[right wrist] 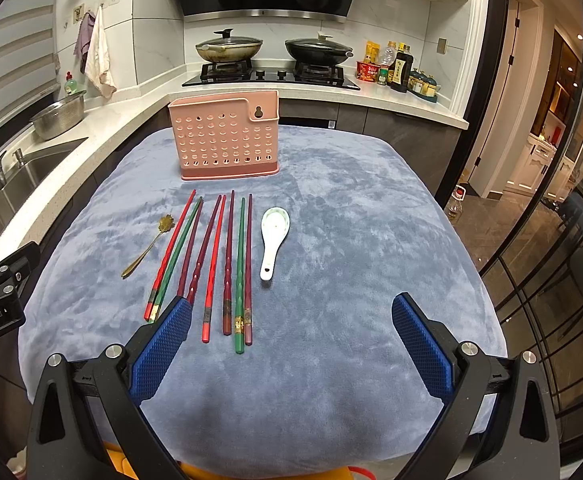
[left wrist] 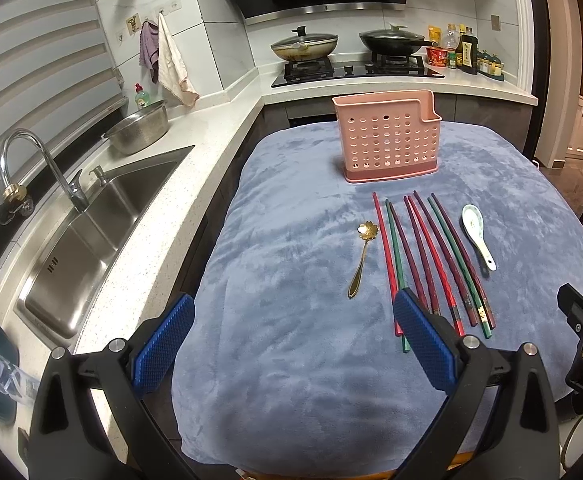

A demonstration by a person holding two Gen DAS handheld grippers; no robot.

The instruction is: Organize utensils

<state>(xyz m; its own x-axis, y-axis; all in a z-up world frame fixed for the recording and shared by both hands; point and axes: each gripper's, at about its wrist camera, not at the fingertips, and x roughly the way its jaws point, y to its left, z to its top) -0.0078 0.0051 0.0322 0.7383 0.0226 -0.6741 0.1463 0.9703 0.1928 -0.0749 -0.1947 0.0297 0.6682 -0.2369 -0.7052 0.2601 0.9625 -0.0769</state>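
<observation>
While both grippers hang above the near edge of the blue cloth (right wrist: 351, 240), the left gripper (left wrist: 293, 328) and the right gripper (right wrist: 291, 328) each stand wide apart with nothing between their blue pads. Just ahead lie eight chopsticks (right wrist: 227, 264) side by side: three red, two green, three dark maroon. One gold spoon (left wrist: 360, 260) lies to their left, one white ceramic spoon (right wrist: 273, 240) to their right. Beyond them stands one pink perforated holder (right wrist: 224, 136), upright; nothing shows above its rim or through its holes.
</observation>
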